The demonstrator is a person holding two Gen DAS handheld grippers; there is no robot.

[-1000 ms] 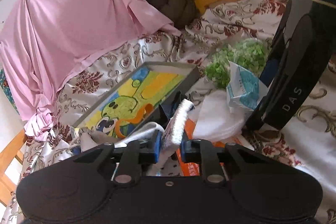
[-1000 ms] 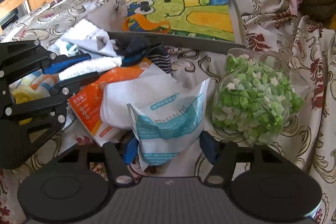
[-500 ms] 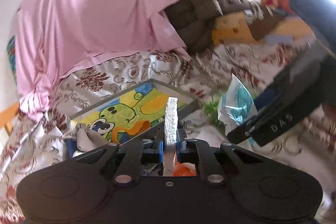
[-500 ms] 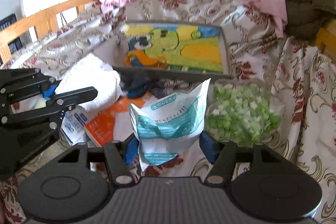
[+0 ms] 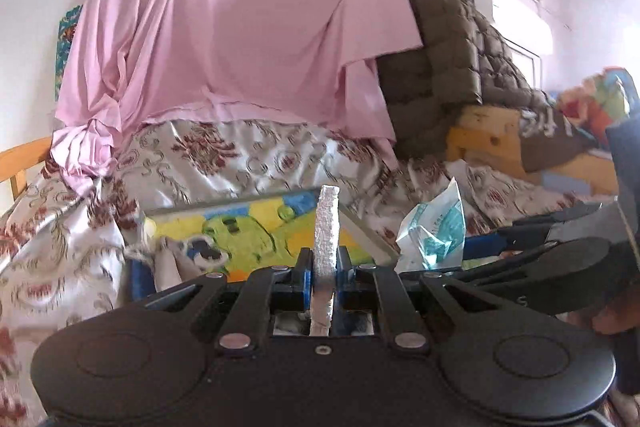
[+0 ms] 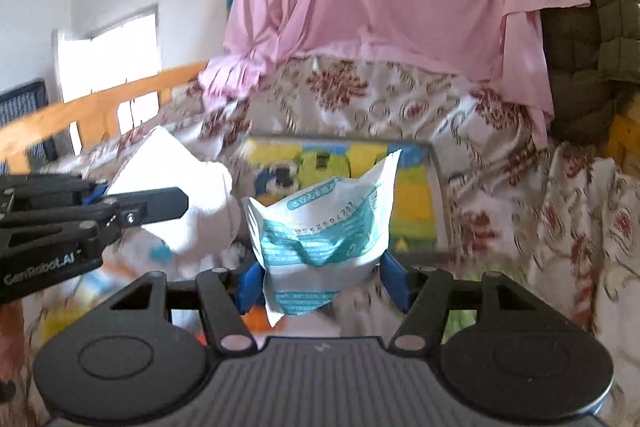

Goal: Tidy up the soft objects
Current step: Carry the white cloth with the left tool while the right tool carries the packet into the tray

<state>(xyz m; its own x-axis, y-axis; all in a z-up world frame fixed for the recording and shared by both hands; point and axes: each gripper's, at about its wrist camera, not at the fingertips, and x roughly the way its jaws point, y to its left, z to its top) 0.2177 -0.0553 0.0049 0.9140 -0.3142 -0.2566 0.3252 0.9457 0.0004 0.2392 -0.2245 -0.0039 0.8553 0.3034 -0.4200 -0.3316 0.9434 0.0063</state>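
Note:
A white fluffy cloth stands on edge between the blue pads of my left gripper, which is shut on it. From the right wrist the same cloth shows as a broad white fold hanging in the left gripper at the left. My right gripper is shut on a crumpled white and teal packet, held up above the bed. In the left wrist view that packet sits at the right in the right gripper.
A grey tray with a cartoon picture lies on the floral bedspread behind both grippers. A pink sheet and an olive quilted blanket hang at the back. A wooden bed rail runs along the left.
Both grippers have risen off the bed with their things. The left one rolled, so the cloth now stands upright. The clutter on the bedspread has dropped low in both views.

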